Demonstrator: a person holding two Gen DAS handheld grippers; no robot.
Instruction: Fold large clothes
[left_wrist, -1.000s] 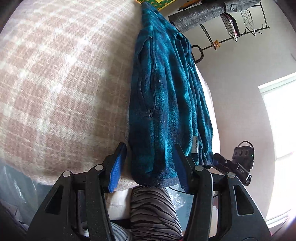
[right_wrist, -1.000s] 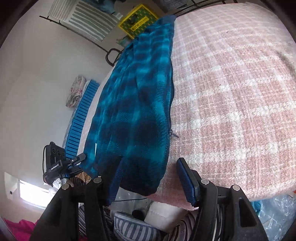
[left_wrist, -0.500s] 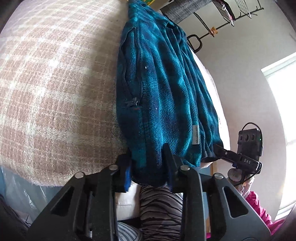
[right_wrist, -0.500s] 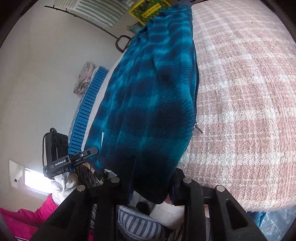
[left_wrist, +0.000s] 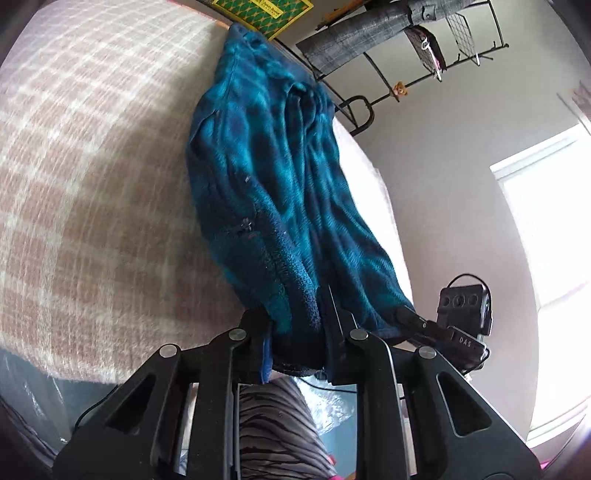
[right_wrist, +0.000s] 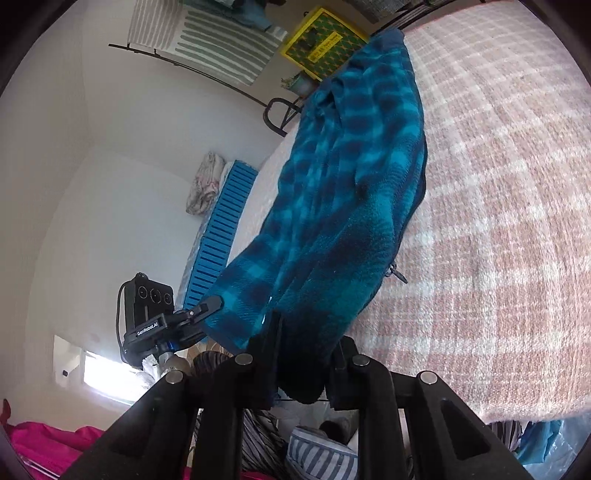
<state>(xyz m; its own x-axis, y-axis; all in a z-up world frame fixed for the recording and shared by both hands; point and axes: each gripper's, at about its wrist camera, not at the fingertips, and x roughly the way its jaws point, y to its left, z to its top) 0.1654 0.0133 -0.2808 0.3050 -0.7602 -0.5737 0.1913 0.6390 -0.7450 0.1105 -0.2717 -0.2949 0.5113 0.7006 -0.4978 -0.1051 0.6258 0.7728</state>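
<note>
1. Teal-and-navy checked fleece jacket, folded lengthwise into a long strip, lies along one edge of a bed; its near end is raised off the bed.
2. Pink-and-white checked blanket covers the bed beneath the jacket and fills the rest of the surface beside it.
3. Left gripper: black jaws closing on the near hem of the jacket, with bunched fleece between the fingers; a blue pad shows at the inner face of one finger.
4. Right gripper: black jaws likewise closing on the near hem, at the other corner, with a dark fold of fleece pressed between the fingers.
5. Zip pull hangs from the jacket's edge over the blanket; a pocket zip shows on the upper layer in the left wrist view.
6. Each gripper appears in the other's view, clamped on the hem just beside it.
7. Far end of the jacket reaches toward a yellow-framed green box at the head of the bed.
8. Black metal rack with grey cloth stands against the wall; a bright window lies to the side.
</note>
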